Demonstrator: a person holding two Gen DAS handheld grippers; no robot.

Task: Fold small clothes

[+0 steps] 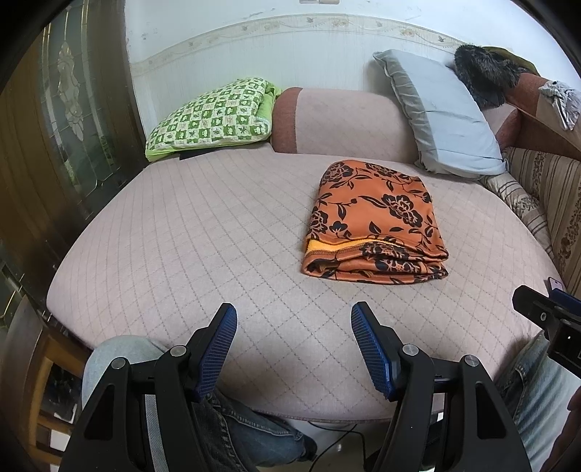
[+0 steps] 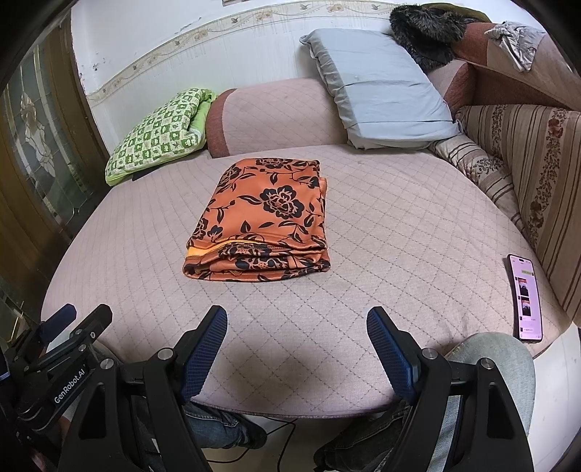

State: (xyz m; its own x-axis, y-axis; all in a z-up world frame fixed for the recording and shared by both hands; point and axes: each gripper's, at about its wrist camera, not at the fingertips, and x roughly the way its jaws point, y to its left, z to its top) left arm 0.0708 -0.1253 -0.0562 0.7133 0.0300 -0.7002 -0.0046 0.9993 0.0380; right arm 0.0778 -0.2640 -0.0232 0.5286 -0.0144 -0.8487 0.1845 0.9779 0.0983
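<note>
Hovering over the near edge of the quilted pink cushion (image 1: 189, 232), the left gripper (image 1: 294, 319) has its blue-padded fingers spread wide with nothing between them. The right gripper (image 2: 297, 321) hangs beside it above the same near edge, fingers likewise spread and empty. Jeans-clad knees show below the edge, under both grippers.

A lit phone (image 2: 525, 297) lies face up at the cushion's near right corner. The orange floral garment (image 2: 261, 221) sits around the middle of the cushion as a folded, layered rectangle, its stacked edges toward the near side and a strip of yellow lining showing at its near left corner. It lies well apart from both grippers.

At the far edge, a green checked pillow (image 1: 214, 116) rests in the left corner and a grey pillow (image 1: 439, 112) leans upright against the backrest on the right. A dark furry item (image 2: 425, 29) lies on top of the backrest behind it.
</note>
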